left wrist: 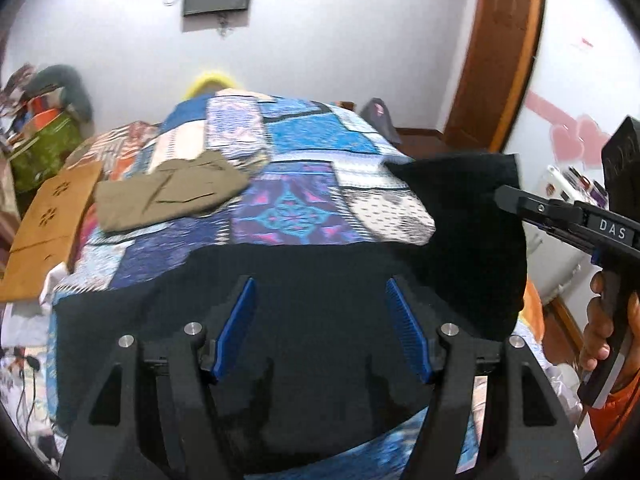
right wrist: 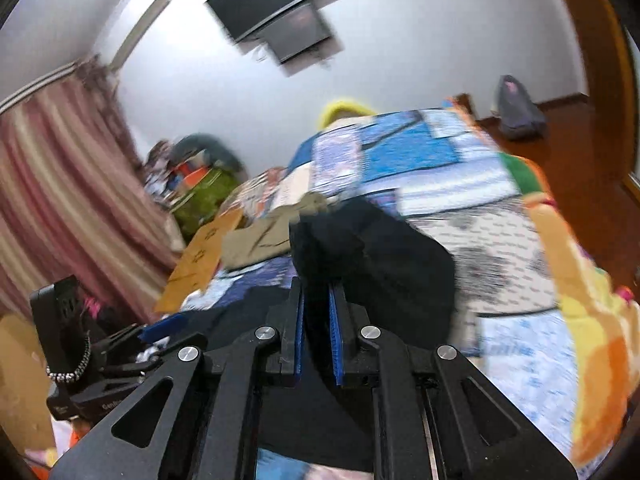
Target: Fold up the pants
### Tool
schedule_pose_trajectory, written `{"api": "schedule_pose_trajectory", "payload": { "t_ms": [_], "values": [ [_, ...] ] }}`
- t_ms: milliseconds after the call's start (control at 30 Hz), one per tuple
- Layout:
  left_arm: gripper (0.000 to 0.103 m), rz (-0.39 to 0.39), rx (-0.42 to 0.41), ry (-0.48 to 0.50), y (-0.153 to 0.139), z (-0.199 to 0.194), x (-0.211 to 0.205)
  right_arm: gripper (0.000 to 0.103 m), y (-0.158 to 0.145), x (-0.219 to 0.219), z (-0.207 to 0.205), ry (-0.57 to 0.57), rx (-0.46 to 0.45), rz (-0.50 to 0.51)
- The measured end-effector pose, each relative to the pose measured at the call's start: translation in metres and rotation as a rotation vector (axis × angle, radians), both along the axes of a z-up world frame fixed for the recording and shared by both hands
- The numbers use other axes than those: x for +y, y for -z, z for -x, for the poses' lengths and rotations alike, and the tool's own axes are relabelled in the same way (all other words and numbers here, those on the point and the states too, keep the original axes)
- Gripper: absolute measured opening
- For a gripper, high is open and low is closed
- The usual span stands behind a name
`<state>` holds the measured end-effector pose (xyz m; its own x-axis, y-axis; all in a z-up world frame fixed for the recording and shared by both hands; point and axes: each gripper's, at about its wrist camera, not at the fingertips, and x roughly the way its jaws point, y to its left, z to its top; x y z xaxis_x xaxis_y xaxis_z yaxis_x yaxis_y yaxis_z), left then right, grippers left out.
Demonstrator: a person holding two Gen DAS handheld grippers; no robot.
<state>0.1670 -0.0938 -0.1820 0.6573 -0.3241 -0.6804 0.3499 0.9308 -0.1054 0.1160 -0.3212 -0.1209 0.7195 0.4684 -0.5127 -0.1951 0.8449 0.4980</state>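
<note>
Gripping black pants, right tongs near bed edge.

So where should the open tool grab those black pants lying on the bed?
Probably the near left edge of the black fabric pants, coming from above and the left. That side lies flat on the colourful patchwork bedspread, so pads can pinch a thin edge there. The right tool already holds the raised right part, while the left tool hangs open above the middle.
</note>
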Motion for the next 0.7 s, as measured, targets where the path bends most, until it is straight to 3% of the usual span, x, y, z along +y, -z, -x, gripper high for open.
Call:
{"api": "schedule_pose_trajectory", "payload": {
  "t_ms": [300, 400, 533, 567, 633, 700],
  "values": [
    [0.067, 0.001, 0.065, -0.122, 0.025, 0.010, 0.065, 0.007, 0.032, 0.114, -0.012, -0.292, 0.048, 0.093],
    [0.067, 0.002, 0.083, -0.132, 0.031, 0.011, 0.072, 0.007, 0.045, 0.120, -0.009, -0.318, 0.087, 0.113],
    [0.067, 0.003, 0.087, -0.115, 0.032, 0.008, 0.067, 0.008, 0.043, 0.100, -0.007, -0.265, 0.079, 0.181],
    [0.067, 0.001, 0.083, -0.109, 0.031, 0.008, 0.064, 0.010, 0.041, 0.096, -0.005, -0.252, 0.075, 0.213],
    [0.067, 0.008, 0.081, -0.100, 0.031, 0.007, 0.060, 0.029, 0.042, 0.088, -0.005, -0.236, 0.085, 0.299],
    [0.067, 0.019, 0.091, -0.093, 0.034, 0.004, 0.055, 0.036, 0.046, 0.084, -0.006, -0.243, 0.106, 0.361]
  ]
}}
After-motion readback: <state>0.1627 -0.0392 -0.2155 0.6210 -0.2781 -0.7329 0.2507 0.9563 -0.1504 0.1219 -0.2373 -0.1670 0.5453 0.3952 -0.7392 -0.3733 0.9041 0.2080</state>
